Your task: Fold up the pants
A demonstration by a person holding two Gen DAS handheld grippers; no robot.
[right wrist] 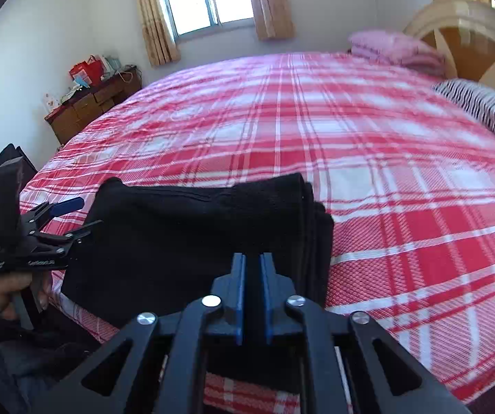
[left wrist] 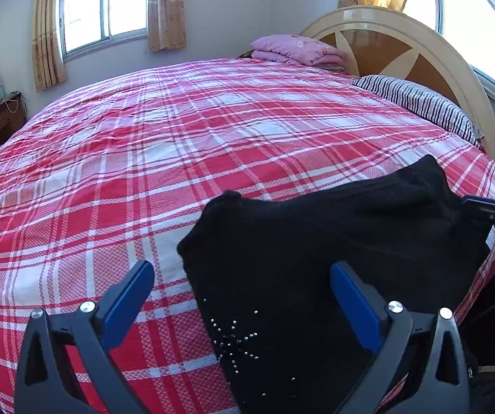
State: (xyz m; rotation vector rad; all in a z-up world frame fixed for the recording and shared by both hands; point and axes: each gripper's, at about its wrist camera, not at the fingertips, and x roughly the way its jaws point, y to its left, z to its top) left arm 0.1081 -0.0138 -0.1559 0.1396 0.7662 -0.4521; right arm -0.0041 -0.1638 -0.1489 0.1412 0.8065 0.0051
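Black pants (left wrist: 316, 248) with small silver studs lie folded near the front edge of the bed, also in the right wrist view (right wrist: 185, 234). My left gripper (left wrist: 242, 276) is open, its blue fingers astride the left edge of the pants just above them; it shows at the left of the right wrist view (right wrist: 78, 214). My right gripper (right wrist: 252, 262) is shut on a fold of the pants at their near edge; it enters the left wrist view at the right edge (left wrist: 488, 207).
The bed has a red and white plaid sheet (left wrist: 144, 145). A folded pink blanket (left wrist: 295, 50) and a striped pillow (left wrist: 419, 103) lie by the headboard (left wrist: 402, 34). A wooden dresser (right wrist: 88, 107) with clutter stands by the far wall.
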